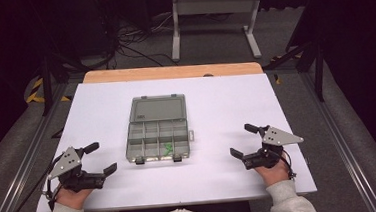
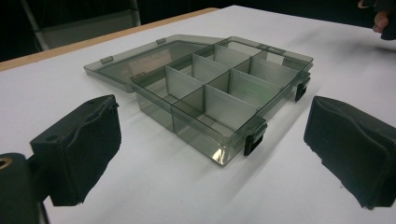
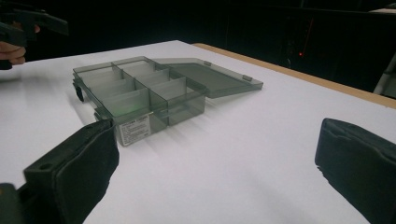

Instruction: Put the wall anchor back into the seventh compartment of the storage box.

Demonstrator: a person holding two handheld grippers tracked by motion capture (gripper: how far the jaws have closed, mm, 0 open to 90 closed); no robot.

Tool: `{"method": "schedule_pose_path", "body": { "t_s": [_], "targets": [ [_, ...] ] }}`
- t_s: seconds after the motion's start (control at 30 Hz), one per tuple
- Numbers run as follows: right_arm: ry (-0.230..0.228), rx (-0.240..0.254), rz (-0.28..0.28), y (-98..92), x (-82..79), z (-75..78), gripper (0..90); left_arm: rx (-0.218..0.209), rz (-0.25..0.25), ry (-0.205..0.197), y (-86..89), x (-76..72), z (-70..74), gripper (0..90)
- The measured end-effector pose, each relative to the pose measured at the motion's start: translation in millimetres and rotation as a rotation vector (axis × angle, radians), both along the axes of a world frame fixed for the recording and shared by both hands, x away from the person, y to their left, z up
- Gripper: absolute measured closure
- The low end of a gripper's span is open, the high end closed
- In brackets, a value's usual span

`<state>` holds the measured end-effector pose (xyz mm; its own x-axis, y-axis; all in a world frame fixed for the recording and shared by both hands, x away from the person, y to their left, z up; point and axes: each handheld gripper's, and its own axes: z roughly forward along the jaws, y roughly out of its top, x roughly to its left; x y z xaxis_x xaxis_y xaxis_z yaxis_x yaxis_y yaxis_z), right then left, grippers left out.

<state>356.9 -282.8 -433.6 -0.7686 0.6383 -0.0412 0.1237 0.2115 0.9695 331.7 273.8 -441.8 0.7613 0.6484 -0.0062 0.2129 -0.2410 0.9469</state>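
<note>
You have one smoky grey clear-plastic compartment box [image 1: 158,138], one small green item [image 1: 168,148] inside it, and two black tools.

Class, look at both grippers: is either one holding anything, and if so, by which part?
Nothing is held. The left gripper and right gripper are open, apart from the open organiser box.

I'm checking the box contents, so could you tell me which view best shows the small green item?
The high view: looking straight down, the green item shows in a near-row compartment of the organizer box. The two gripper views catch merely a faint green tint through the walls.
</note>
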Motion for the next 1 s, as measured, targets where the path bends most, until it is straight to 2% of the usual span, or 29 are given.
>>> {"method": "schedule_pose_path", "body": {
  "t_s": [0.1, 0.33, 0.53, 0.73, 0.9, 1.0],
  "targets": [
    [0.006, 0.002, -0.007, -1.4, 1.6, -2.5, 0.0, -0.003, 0.004, -0.003, -0.3, -0.1, -0.3, 4.6],
    [0.024, 0.000, -0.031, -3.1, 5.1, -8.6, 0.0, -0.009, 0.007, 0.025, 0.5, 3.8, -5.3, 4.4],
    [0.034, 0.000, -0.025, -2.3, 6.9, -11.5, 0.0, -0.009, 0.007, 0.035, 1.1, 6.4, -7.9, 4.9],
    [0.031, -0.024, -0.029, 0.7, 6.9, -12.8, 0.0, -0.008, 0.005, 0.037, 2.0, 6.7, -7.8, 4.9],
    [0.039, -0.061, -0.057, 1.1, 9.4, -14.4, 0.3, -0.019, 0.007, 0.036, 1.8, 7.0, -8.5, 4.8],
    [0.039, -0.058, -0.059, 0.8, 9.6, -14.2, 0.3, -0.013, 0.005, 0.037, 2.3, 7.4, -8.3, 4.7]
  ]
}}
